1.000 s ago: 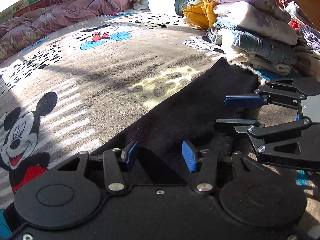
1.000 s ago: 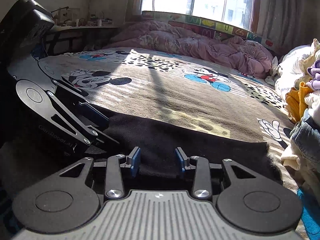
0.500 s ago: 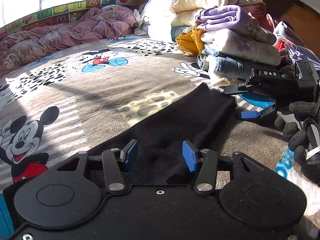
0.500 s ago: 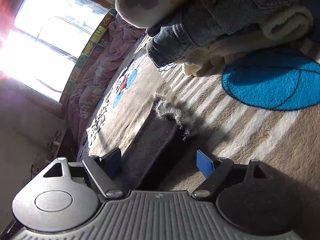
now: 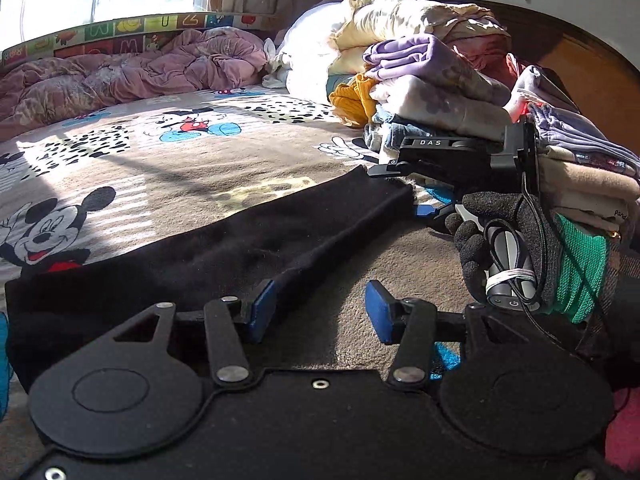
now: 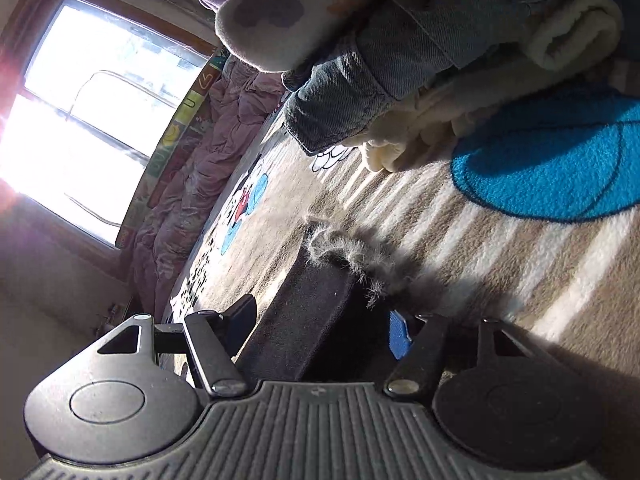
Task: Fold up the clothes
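We hold our left gripper low over the blanket, tipped a little downward, its jaws spread. The near edge of the black cloth runs just beside the left blue pad; the other pad stands over bare blanket, and nothing is pinched between them.

Our right hand, in a dark knit glove with a green cuff, grips the handle of the right gripper and has it rolled onto its side, so the window looks tilted in that view. It points slightly down at the far end of the black cloth. Its jaws have just been closing a little, yet they are parted: the folded end of the cloth lies between the pads, and we see a gap on both sides, so it is not pinched. A grey furry trim sits on the tip of that end.

The black cloth lies flat on the blanket as a long band, stretching from in front of the left gripper to the right gripper.

Just beyond the right gripper rises a pile of folded clothes, with purple, cream, mustard and denim pieces stacked on the blanket. A crumpled pink quilt lies along the far edge under the window. We see no box or basket holding anything.
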{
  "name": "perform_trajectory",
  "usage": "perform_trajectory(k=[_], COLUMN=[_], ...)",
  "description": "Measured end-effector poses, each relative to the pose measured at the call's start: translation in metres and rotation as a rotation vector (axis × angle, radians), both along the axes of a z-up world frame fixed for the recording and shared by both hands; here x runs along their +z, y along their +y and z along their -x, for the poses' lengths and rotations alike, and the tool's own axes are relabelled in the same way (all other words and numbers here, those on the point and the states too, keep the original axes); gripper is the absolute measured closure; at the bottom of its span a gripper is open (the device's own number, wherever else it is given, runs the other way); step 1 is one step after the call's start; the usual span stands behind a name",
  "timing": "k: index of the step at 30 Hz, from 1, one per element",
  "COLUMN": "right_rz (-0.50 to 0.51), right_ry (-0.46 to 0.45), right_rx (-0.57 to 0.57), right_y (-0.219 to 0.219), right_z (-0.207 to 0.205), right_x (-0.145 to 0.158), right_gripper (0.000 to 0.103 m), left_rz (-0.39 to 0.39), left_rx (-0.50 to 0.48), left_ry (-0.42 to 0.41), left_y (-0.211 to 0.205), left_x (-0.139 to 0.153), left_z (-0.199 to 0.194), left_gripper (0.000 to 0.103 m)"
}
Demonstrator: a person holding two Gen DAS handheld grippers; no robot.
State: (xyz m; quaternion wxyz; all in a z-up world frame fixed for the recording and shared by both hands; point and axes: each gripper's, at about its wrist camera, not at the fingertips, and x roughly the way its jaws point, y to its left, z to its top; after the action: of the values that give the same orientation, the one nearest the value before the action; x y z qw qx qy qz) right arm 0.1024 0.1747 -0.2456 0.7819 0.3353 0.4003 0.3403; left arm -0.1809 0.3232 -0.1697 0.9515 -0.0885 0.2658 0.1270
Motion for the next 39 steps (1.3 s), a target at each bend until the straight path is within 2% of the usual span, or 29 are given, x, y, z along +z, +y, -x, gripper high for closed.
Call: perform_trajectory(k=[2,3,4,6,10,12,15,17,18,19,21,23,25,26,27,29,32,33,34,37,39], right_rz=[0.01,-0.006,-0.031,-0.06,-0.063,-0.062,-0.072,-0.066,-0.061,-0.057,-0.05,-0.047,-0.047,-0.049,-0.05,-0.05,-0.047,-0.049,-0.049,-0.046,-0.039], right_ry=[-0.012,0.006,0.023,0.029,-0.063,-0.108,-0.169,-0.199,-0.201,-0.202,-0.205,-0.207,-0.212,-0.212,-0.213,-0.228,-0.253,-0.26,-0.275,-0.35,-0.421], right_rx=[0.021,0.033,0.039,0.045,0.082,0.094,0.111,0.115,0.113,0.11,0.105,0.098,0.095,0.093,0.092,0.099,0.114,0.119,0.129,0.179,0.237], right_y=[0.004,0.004,0.001,-0.004,-0.008,-0.006,0.001,0.004,0.004,0.005,0.005,0.005,0.005,0.005,0.005,0.006,0.009,0.009,0.011,0.02,0.03], right_z=[0.0,-0.003,-0.005,-0.008,-0.003,0.0,0.004,0.007,0.007,0.007,0.007,0.007,0.01,0.012,0.014,0.017,0.021,0.022,0.025,0.04,0.056], right_x=[-0.001,-0.004,-0.006,-0.008,0.011,0.026,0.05,0.06,0.062,0.063,0.066,0.068,0.07,0.07,0.071,0.076,0.085,0.088,0.092,0.109,0.124], right_gripper=[0.052,0.068,0.076,0.081,0.084,0.084,0.084,0.085,0.085,0.085,0.085,0.085,0.085,0.085,0.085,0.085,0.085,0.085,0.085,0.085,0.085], left_rz=[0.018,0.035,0.058,0.119,0.317,0.279,0.279,0.294,0.289,0.272,0.189,0.131,0.076,0.041,0.005,-0.047,-0.027,0.013,0.041,0.111,0.19], left_rx=[0.06,0.091,0.127,0.198,0.266,0.275,0.324,0.318,0.322,0.324,0.294,0.265,0.236,0.223,0.211,0.202,0.18,0.169,0.171,0.2,0.229], left_ry=[-0.013,-0.02,-0.023,-0.035,-0.046,-0.098,-0.124,-0.03,-0.037,-0.067,-0.113,0.004,0.131,0.146,0.153,0.089,0.109,0.154,0.136,0.029,-0.073], left_y=[0.012,0.02,0.028,0.047,0.084,0.084,0.097,0.108,0.11,0.11,0.107,0.115,0.125,0.123,0.121,0.115,0.123,0.129,0.135,0.137,0.141], left_x=[-0.002,-0.003,-0.005,-0.01,-0.023,-0.013,-0.008,-0.016,-0.014,-0.006,0.008,-0.01,-0.03,-0.029,-0.025,-0.012,-0.018,-0.03,-0.038,-0.018,-0.008], left_z=[0.011,0.017,0.023,0.034,0.05,0.059,0.067,0.063,0.065,0.067,0.068,0.054,0.04,0.04,0.04,0.045,0.039,0.034,0.035,0.052,0.07], left_gripper=[0.054,0.054,0.054,0.054,0.055,0.055,0.052,0.054,0.057,0.057,0.056,0.045,0.046,0.045,0.049,0.05,0.047,0.045,0.041,0.041,0.041])
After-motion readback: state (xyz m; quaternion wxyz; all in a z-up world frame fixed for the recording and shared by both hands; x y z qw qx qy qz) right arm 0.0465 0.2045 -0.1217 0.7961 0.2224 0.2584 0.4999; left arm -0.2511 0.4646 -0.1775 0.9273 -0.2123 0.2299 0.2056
